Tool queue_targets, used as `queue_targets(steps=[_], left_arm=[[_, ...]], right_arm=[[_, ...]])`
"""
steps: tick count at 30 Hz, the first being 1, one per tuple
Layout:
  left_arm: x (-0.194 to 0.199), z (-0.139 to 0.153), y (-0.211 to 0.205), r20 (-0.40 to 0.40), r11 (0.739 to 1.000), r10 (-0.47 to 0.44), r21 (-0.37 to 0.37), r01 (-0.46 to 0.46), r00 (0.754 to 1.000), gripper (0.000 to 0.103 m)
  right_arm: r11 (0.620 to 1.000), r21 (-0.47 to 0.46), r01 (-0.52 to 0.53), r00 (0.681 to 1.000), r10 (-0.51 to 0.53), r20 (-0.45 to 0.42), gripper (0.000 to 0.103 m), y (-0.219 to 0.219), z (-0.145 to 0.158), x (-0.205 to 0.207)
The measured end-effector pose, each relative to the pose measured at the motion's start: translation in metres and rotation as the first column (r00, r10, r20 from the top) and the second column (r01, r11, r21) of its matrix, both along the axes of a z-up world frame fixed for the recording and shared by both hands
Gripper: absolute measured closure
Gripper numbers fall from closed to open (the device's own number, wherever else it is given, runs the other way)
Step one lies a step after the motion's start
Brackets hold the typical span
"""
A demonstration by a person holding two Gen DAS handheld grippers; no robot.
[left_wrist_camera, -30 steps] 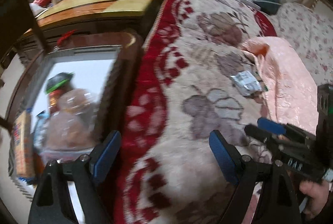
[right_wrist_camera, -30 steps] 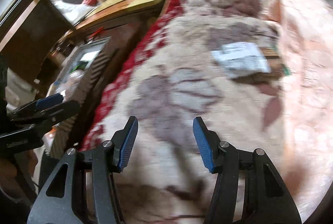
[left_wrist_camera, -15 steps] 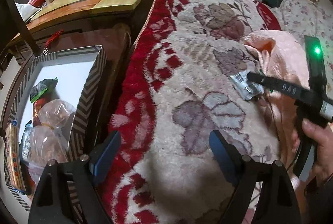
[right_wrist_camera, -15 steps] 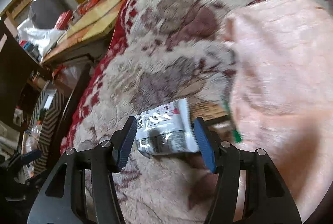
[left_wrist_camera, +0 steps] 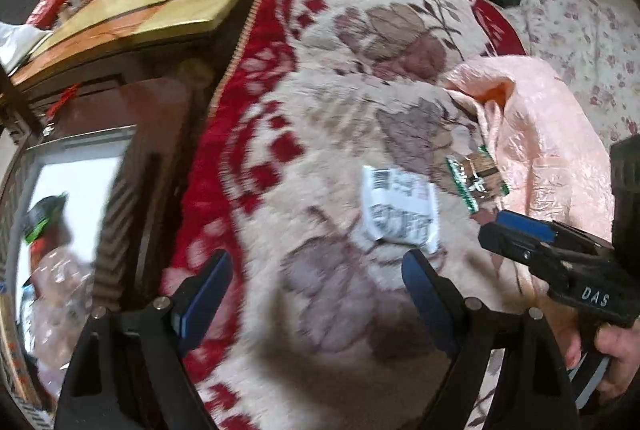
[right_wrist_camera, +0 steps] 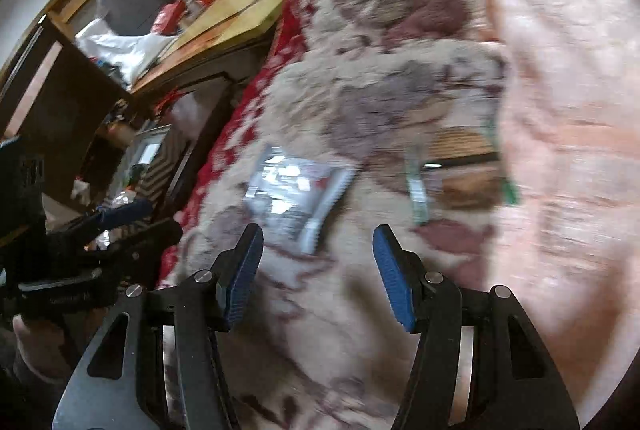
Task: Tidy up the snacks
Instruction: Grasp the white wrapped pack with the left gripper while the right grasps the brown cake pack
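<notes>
A white and grey snack packet lies flat on the flowered blanket; it also shows in the right wrist view. A brown snack packet with green ends lies beside it against a pink cloth, also seen in the right wrist view. My left gripper is open and empty just short of the white packet. My right gripper is open and empty, a little short of both packets; it shows at the right of the left wrist view.
A patterned box holding several bagged snacks stands to the left below the blanket's red edge. A wooden table stands behind it. A flowered cushion lies at the far right.
My right gripper has drawn back from the white packet, which now lies apart from the brown packet. My left gripper has moved in towards the white packet.
</notes>
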State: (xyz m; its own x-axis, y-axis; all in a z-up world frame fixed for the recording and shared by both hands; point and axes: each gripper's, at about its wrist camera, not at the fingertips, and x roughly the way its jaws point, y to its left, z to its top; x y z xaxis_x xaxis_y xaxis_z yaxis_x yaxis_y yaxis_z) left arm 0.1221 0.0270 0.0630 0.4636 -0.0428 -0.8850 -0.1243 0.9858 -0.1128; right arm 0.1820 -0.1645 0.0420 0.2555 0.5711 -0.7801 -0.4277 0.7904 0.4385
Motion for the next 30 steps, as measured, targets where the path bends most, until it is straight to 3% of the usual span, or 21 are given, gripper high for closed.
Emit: queue_targets(steps=[4,9,11,14,24,26,28,30], left_arm=[[0.022,-0.007,-0.016,-0.019,1.0,-0.015,-0.015,0.015,1.0,0.015],[0.042,-0.022,-0.04,-0.046,0.997,-0.08,0.02,0.081,0.996,0.015],[0.047,-0.029,-0.048,-0.062,0.995,-0.101,0.021,0.102,0.993,0.015],[0.054,-0.036,-0.053,-0.077,0.994,-0.103,0.018,0.104,0.992,0.015],[0.071,-0.053,-0.052,-0.105,0.995,-0.085,0.039,0.09,0.991,0.015],[0.071,-0.053,-0.052,-0.091,0.995,-0.088,0.035,0.092,0.992,0.022],[0.068,-0.051,-0.051,-0.071,0.994,-0.099,0.034,0.102,0.993,0.04],[0.064,-0.047,-0.048,-0.059,0.994,-0.109,0.021,0.111,0.992,0.05]], right_arm=[[0.994,-0.064,0.085,0.996,-0.085,0.011,0.046,-0.023,-0.005,0.006],[0.979,-0.122,0.161,0.987,-0.156,0.049,0.044,-0.039,-0.006,0.016],[0.974,-0.158,0.159,0.986,-0.149,0.077,0.033,-0.036,-0.003,0.022],[0.968,-0.201,0.149,0.986,-0.13,0.105,0.032,-0.03,-0.004,0.034],[0.954,-0.296,0.052,0.996,-0.028,0.085,0.034,-0.006,-0.032,0.07],[0.945,-0.324,0.038,0.994,-0.002,0.112,0.044,-0.001,-0.035,0.067],[0.943,-0.331,0.036,0.992,0.007,0.128,0.047,-0.002,-0.034,0.064],[0.945,-0.324,0.039,0.992,0.001,0.123,0.05,-0.004,-0.032,0.062]])
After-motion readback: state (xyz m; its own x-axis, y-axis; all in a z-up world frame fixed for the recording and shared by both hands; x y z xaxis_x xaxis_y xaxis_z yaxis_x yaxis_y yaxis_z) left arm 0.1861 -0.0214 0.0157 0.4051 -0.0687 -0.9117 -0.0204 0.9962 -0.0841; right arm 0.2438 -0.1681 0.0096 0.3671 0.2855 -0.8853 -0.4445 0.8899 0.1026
